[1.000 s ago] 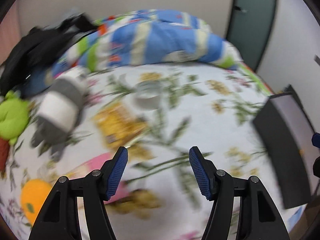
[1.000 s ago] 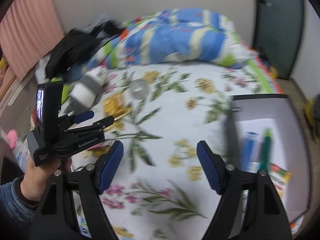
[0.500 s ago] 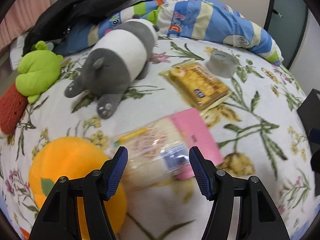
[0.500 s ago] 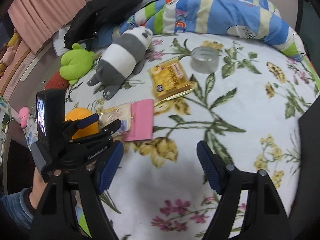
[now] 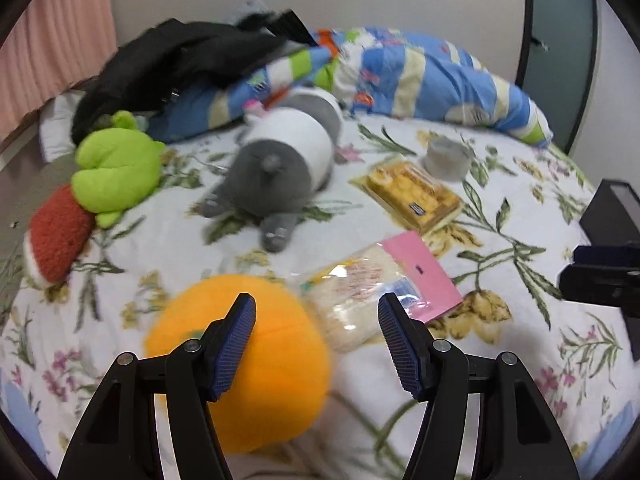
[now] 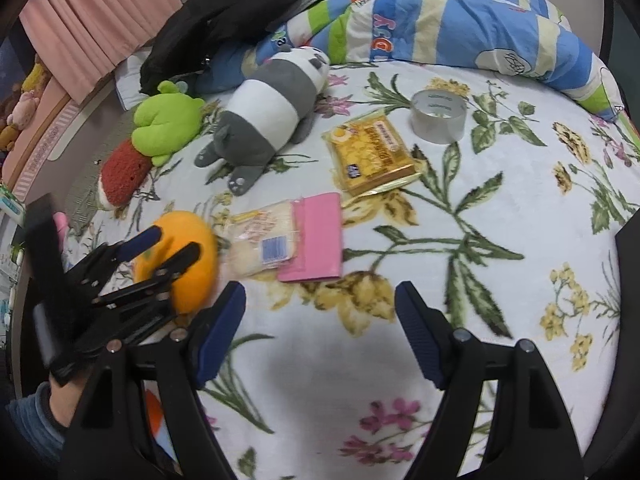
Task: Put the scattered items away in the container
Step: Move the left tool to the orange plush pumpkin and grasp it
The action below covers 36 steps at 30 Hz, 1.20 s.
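Scattered on the flowered bed cover lie an orange plush (image 5: 256,360), a clear packet on a pink card (image 5: 360,296), a yellow snack packet (image 5: 416,196), a grey tape roll (image 5: 446,158) and a panda plush (image 5: 280,172). My left gripper (image 5: 316,312) hovers over the orange plush and the clear packet; its jaws are opening and grip nothing. In the right wrist view the left gripper (image 6: 170,246) sits above the orange plush (image 6: 188,256). My right gripper (image 6: 320,300) hangs over bare cover below the pink card (image 6: 320,236), its jaws opening and empty. The black container (image 5: 612,212) shows at the right edge.
A green plush (image 6: 164,124) and a red plush (image 6: 120,176) lie at the bed's left side. A striped blue quilt (image 6: 460,20) and black clothing (image 6: 224,12) are piled along the far wall. Pink curtains (image 6: 100,12) hang on the left.
Both views swung left, from the black container to the toys. The left gripper came over the orange plush. Both pairs of jaws stand slightly wider.
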### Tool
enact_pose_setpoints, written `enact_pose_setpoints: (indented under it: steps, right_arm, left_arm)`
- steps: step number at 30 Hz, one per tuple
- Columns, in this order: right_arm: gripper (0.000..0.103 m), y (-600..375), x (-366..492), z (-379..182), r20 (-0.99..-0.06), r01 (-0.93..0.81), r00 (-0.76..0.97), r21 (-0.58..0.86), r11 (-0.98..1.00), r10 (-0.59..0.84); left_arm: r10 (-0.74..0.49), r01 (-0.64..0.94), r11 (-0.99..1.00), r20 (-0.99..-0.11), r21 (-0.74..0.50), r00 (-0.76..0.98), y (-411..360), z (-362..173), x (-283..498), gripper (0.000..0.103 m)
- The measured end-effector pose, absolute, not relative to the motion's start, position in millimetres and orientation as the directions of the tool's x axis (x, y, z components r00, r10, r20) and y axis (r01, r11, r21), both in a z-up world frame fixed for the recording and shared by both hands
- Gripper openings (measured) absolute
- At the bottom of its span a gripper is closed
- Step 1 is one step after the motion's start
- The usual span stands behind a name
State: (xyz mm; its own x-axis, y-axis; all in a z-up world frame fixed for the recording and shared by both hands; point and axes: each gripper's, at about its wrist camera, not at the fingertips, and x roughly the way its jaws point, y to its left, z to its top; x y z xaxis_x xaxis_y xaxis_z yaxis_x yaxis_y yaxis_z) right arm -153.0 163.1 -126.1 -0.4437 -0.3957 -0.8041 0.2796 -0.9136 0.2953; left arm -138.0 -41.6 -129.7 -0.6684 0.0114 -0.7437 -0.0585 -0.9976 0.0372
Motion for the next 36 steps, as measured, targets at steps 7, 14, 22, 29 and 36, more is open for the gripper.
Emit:
enact_pose_setpoints:
  steps: [7, 14, 22, 29, 36]
  right_arm:
    - [0.08, 128, -137, -127, -0.799, 0.318, -0.417, 0.318, -0.893, -0.433]
    - [0.082, 87, -125, -134, -0.801, 0.36, -0.383, 0.329, -0.873, -0.46]
    - [0.082, 86, -121, -137, -0.808, 0.345, -0.38, 0.328, -0.879, -0.451]
    - [0.082, 88, -122, -139, -0.808, 0.335, -0.383, 0.331, -0.882, -0.448]
    - [0.082, 84, -120, -137, -0.81, 0.345, -0.38, 0.324, -0.881, -0.447]
  left_arm:
    - [-0.071, 0.052, -0.997, -0.717, 0.048, -0.693, -116, -123, -112, 0.092]
    - [-0.033, 0.02, -0.999, -0.746, 0.027, -0.665, -134, -142, -97, 0.092]
    - [0.037, -0.001, -0.999, -0.776, -0.047, -0.63, -151, -164, -102, 0.092]
    - [0.084, -0.014, -0.995, -0.785, -0.096, -0.613, -170, -172, -102, 0.092]
    - [0.159, -0.03, -0.984, -0.783, -0.176, -0.601, -177, -176, -117, 0.092]
